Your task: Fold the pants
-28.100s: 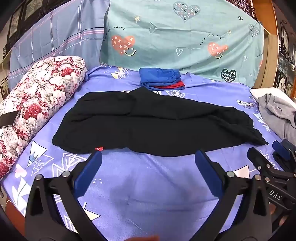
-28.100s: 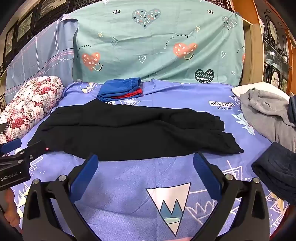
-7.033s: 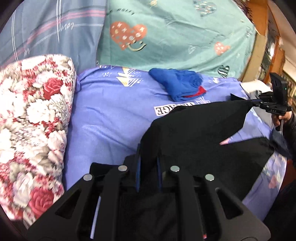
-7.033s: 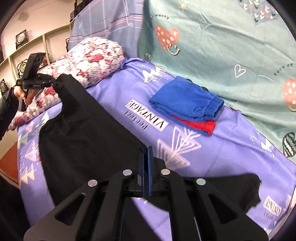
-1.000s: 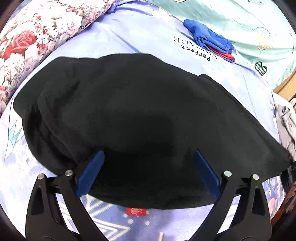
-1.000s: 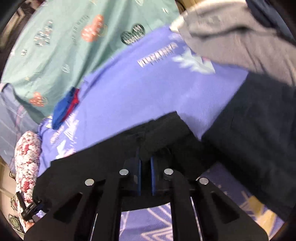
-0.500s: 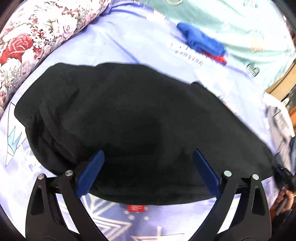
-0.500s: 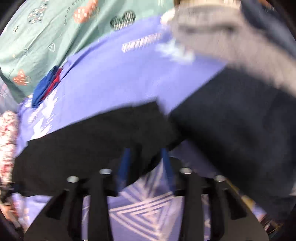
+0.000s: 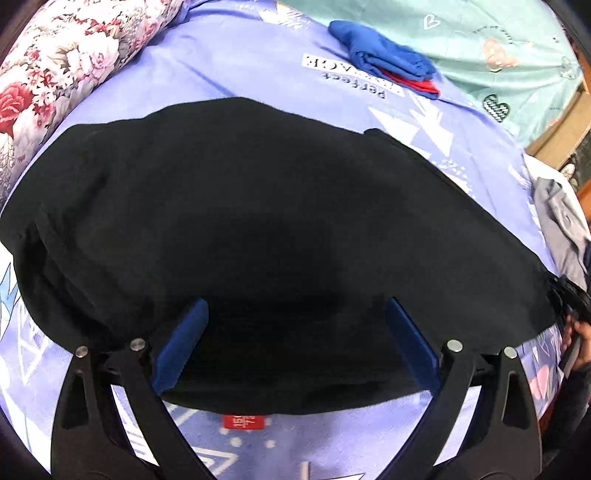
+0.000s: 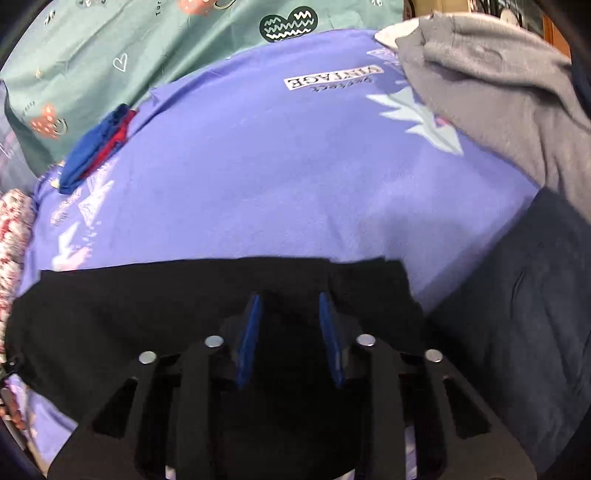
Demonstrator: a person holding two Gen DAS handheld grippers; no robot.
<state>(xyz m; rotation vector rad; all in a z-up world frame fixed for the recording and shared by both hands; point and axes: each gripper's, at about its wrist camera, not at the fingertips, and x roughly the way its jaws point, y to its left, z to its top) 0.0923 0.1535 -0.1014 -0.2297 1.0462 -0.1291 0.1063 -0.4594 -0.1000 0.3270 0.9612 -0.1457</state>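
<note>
The black pants point(image 9: 258, 229) lie folded lengthwise across the purple bedsheet point(image 9: 236, 66), a red label point(image 9: 242, 421) showing at the near edge. My left gripper point(image 9: 295, 314) is wide open and empty above the near waist end. My right gripper point(image 10: 290, 299) is partly open over the leg-cuff end of the pants point(image 10: 155, 317), with cloth between its blue fingers point(image 10: 251, 332) but not clamped. The right gripper also shows small at the right edge of the left wrist view point(image 9: 569, 299).
A floral pillow point(image 9: 55, 62) lies at the left. Folded blue and red clothes point(image 9: 388, 66) sit at the back by the teal heart-print sheet point(image 9: 480, 33). A grey garment point(image 10: 495, 96) and a dark navy garment point(image 10: 517, 310) lie at the right.
My right gripper has opened and let go of the pants' cuff end, which now lies flat. My left gripper stays open over the waist end.
</note>
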